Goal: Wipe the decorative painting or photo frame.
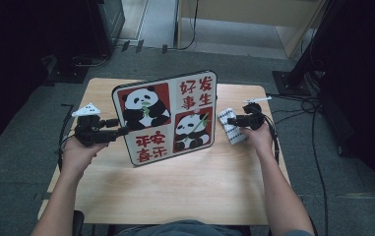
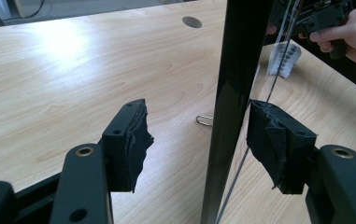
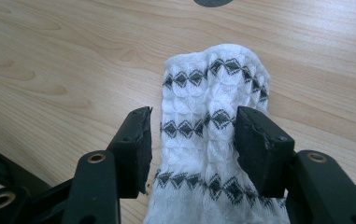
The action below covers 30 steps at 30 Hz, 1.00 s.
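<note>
A: At the middle of the table [image 1: 175, 187] the panda board [image 1: 168, 118] stands tilted, propped on its lower edge, its picture face turned toward the person's side.

B: Four panels on it: two red squares with pandas, two white ones with red characters, a dark rim around the lot.

A: Left gripper [image 1: 118, 132] is at the board's left edge. From the left gripper view the jaws stand wide, the dark rim [image 2: 234, 107] between them, close to one pad [image 2: 271, 135] and well off the other. No squeeze there that I can see.

B: A small metal clip [image 2: 204, 120] lies on the wood just beyond that edge.

A: Over by the right edge, the right gripper [image 1: 234, 121] hangs above the sock [image 1: 230, 129], which lies flat just beside the board's right side.

B: White knit, rows of dark diamonds across it. In the right gripper view the sock [image 3: 213, 135] runs up between the jaws, which are spread wide either side of it; one pad [image 3: 255, 140] overlaps its edge, but whether it touches I can't tell.

A: Both hands low, forearms coming in from the near edge.
</note>
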Available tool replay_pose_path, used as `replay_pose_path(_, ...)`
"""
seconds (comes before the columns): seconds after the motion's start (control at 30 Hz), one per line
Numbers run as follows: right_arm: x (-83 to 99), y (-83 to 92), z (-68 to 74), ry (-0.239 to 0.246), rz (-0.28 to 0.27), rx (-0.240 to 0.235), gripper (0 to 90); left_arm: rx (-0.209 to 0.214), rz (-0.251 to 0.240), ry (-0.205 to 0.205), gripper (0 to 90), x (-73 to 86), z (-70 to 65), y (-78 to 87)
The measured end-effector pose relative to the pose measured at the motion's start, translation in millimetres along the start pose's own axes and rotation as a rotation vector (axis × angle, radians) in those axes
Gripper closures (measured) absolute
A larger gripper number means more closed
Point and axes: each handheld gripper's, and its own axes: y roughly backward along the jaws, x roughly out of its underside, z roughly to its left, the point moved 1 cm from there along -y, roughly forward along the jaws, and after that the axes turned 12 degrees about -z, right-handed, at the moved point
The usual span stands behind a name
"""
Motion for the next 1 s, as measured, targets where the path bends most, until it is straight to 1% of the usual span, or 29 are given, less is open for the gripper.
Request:
replay_pose_path(0.13, 0.2, -0.1, 1.2, 0.003, 0.004, 0.002, 47.2, -0.004, 0.000, 0.001, 38.3, 1.0, 2.0, -1.3)
replay_pose_path(0.3, 0.9, 0.2, 2.1, 0.007, 0.007, 0.000, 47.0, -0.008, -0.001, 0.018, 38.0, 2.7, 5.4, -2.0)
replay_pose_path(0.43, 1.4, 0.9, 2.1, 0.017, 0.007, 0.001, 47.0, -0.014, 0.003, 0.019, 37.9, 3.1, 7.0, -3.1)
replay_pose_path(0.63, 1.9, 2.4, 3.2, 0.012, 0.007, 0.004, 47.0, -0.014, 0.003, 0.023, 37.7, 3.6, 9.8, -4.6)
replay_pose_path(0.9, 2.3, 2.5, 3.9, 0.014, 0.009, 0.006, 47.0, -0.019, 0.008, 0.037, 37.3, 5.3, 12.7, -7.6)
replay_pose_path(1.0, 2.3, 2.3, 4.2, 0.015, 0.009, 0.007, 47.0, -0.020, 0.017, 0.030, 37.4, 5.8, 12.6, -9.0)
